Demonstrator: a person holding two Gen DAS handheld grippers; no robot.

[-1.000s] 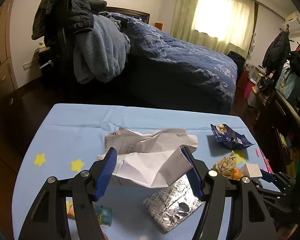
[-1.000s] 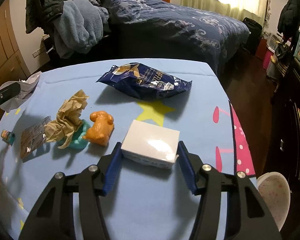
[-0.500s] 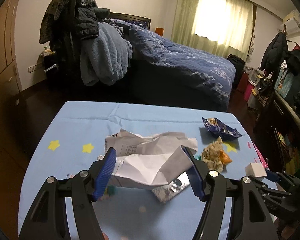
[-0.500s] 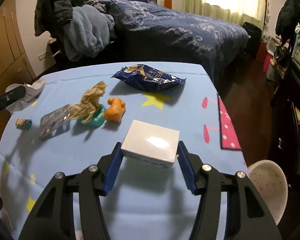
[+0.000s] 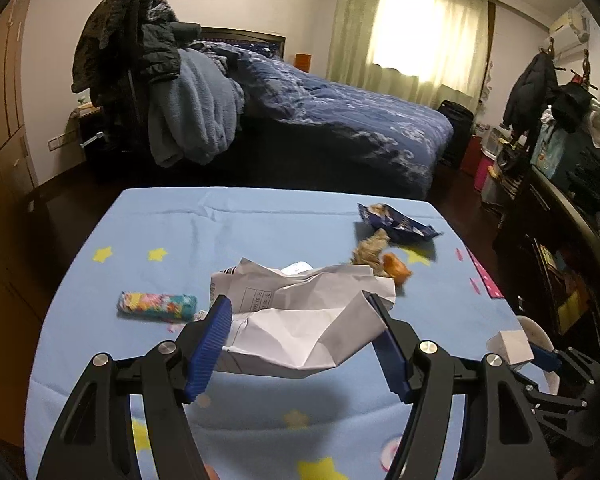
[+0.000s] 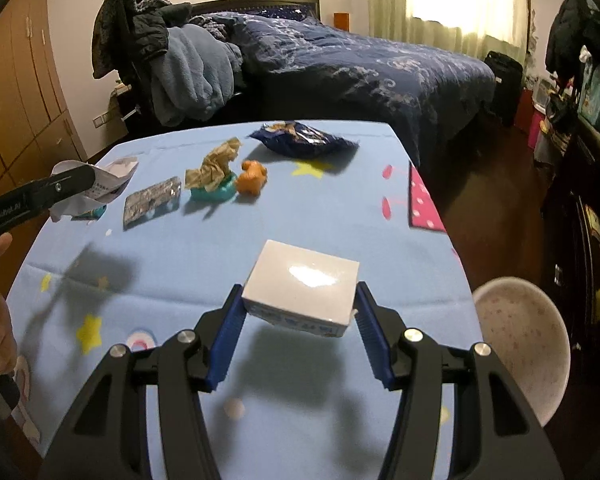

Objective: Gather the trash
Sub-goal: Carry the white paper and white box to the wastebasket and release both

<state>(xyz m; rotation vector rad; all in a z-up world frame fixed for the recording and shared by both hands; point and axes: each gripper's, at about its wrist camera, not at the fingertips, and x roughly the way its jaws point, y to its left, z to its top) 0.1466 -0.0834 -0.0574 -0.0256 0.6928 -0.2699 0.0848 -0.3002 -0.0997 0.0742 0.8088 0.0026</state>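
My left gripper (image 5: 302,338) is shut on a crumpled white paper (image 5: 300,320) and holds it above the blue starred table (image 5: 180,232). My right gripper (image 6: 298,338) is shut on a small white box (image 6: 302,282), lifted over the table's right front part; the box also shows at the right in the left wrist view (image 5: 510,346). On the table lie a dark blue snack bag (image 6: 304,144), a brown crumpled wrapper (image 6: 214,164) on a teal piece, an orange lump (image 6: 252,178), a silver foil pack (image 6: 152,206) and a colourful candy pack (image 5: 156,306).
A white speckled bin (image 6: 520,344) stands on the floor by the table's right front corner. A bed (image 5: 340,132) with blue bedding lies behind the table. A dark cabinet (image 5: 572,260) runs along the right side, wooden wardrobes (image 6: 20,80) on the left.
Both grippers have risen and drawn back from the table with their loads. The white box has moved toward the bin at the right. The candy pack has come into the left wrist view.
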